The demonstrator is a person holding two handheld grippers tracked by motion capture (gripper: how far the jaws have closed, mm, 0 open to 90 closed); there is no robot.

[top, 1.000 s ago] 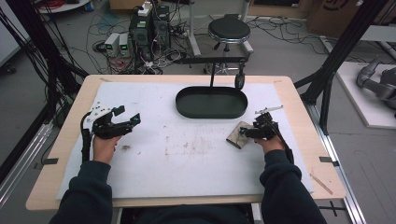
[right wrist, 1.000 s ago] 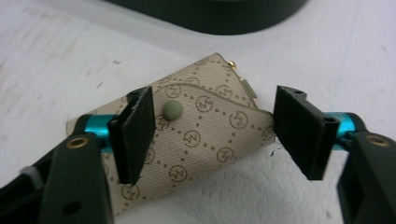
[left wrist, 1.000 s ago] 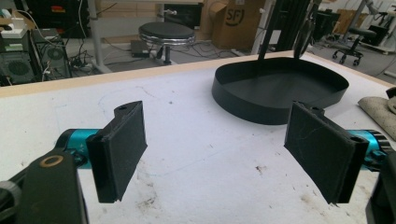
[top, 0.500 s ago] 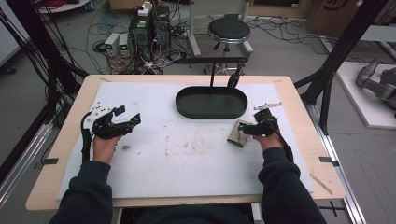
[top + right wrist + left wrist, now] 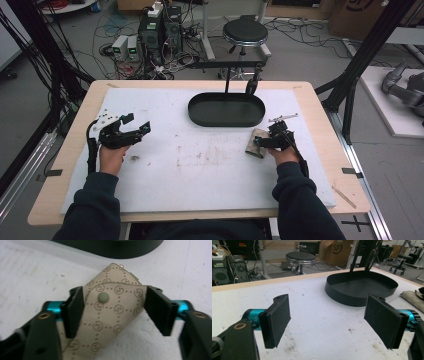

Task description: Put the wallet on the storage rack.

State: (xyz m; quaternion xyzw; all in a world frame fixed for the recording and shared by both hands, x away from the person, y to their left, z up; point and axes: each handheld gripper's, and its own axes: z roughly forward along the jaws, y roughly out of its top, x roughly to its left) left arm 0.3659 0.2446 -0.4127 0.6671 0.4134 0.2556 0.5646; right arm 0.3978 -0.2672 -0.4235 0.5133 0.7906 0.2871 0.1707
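Straddling a beige patterned fabric pouch point(image 5: 110, 315) on the white tabletop point(image 5: 200, 175), the right gripper point(image 5: 113, 308) has open fingers at both edges; the left gripper point(image 5: 332, 322) gapes empty, well apart.

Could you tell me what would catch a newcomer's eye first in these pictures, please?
Probably the beige patterned wallet with its snap button, sitting between the right gripper's two black jaws on the white mat. Next, the empty black oval tray at the table's far middle, and the left gripper held wide open over bare mat.
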